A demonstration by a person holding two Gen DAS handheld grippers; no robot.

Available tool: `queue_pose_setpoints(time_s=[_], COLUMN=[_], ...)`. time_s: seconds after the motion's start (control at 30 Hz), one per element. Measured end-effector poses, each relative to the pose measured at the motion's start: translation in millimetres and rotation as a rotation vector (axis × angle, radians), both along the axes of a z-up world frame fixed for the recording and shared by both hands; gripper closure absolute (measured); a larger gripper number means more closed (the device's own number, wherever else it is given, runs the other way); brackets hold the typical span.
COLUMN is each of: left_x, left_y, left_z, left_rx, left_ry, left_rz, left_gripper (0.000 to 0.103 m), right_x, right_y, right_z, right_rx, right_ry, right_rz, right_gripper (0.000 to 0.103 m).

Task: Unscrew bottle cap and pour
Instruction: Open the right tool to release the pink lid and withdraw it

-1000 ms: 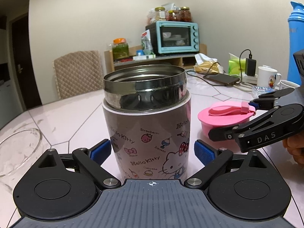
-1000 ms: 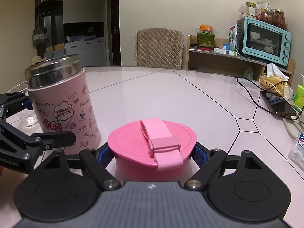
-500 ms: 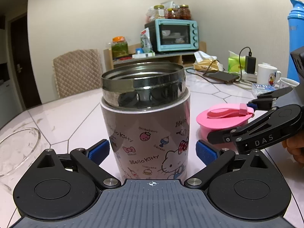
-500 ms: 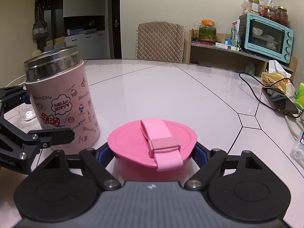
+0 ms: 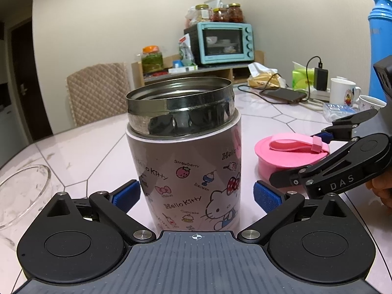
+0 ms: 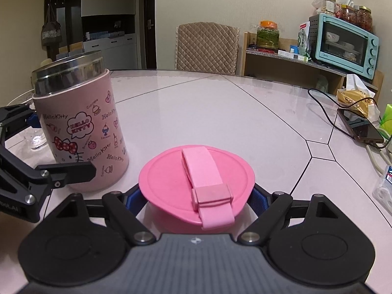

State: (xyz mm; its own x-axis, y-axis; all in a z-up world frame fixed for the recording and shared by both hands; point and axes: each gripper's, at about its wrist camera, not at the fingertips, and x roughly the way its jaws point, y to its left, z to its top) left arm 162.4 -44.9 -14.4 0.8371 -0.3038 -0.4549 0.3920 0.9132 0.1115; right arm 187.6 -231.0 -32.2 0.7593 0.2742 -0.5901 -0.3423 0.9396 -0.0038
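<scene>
Pink and printed with cartoon cats, the steel-lined insulated jar [image 5: 186, 169] stands upright on the pale tiled table [image 6: 220, 112], long axis vertical, its bare metal mouth [image 5: 180, 95] facing up with no lid on it. It sits between the blue-padded fingers [image 5: 265, 197] of the left gripper [image 5: 196, 196], which is spread wide; a sliver of table shows between the right pad and the jar wall, while the left pad is at or very near the wall. Just beside the jar, on its right, the round pink screw cap with a strap handle [image 6: 196, 183] is clamped flat-side up by the right gripper [image 6: 196, 199], both pads pressed against its rim. A clear glass bowl [image 5: 22, 196] rests near the table's left edge.
</scene>
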Motion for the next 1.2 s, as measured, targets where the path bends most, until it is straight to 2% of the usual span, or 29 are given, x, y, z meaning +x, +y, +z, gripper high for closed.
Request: queue_pose_setpoints(time_s=[0.2, 0.33, 0.47, 0.83, 1.2], left_x=[-0.4, -1.4, -1.6, -1.2, -4.6], left_y=[-0.5, -0.2, -0.8, 0.2, -1.9], left_z=[-0.4, -0.4, -0.5, -1.2, -2.4], left_rx=[0.008, 0.011, 0.014, 0.026, 0.068], left_ry=[0.0, 0.001, 0.001, 0.007, 0.014], left_rz=[-0.002, -0.001, 0.0, 0.002, 0.017], left_gripper=[0.001, 0.001, 0.0, 0.0, 0.0], right_x=[-0.2, -0.9, -1.7, -6.0, -9.8], right_y=[-0.7, -1.2, -2.4, -4.5, -5.9], right_z=[-0.6, -0.9, -0.9, 4.1, 12.0], right_rx=[-0.004, -0.01, -0.007, 0.009, 0.018], right_ry=[0.007, 0.0, -0.005, -0.029, -0.045], right_rz=[0.001, 0.002, 0.0, -0.006, -0.01], right_gripper=[0.017, 0.01, 0.01, 0.0, 0.0])
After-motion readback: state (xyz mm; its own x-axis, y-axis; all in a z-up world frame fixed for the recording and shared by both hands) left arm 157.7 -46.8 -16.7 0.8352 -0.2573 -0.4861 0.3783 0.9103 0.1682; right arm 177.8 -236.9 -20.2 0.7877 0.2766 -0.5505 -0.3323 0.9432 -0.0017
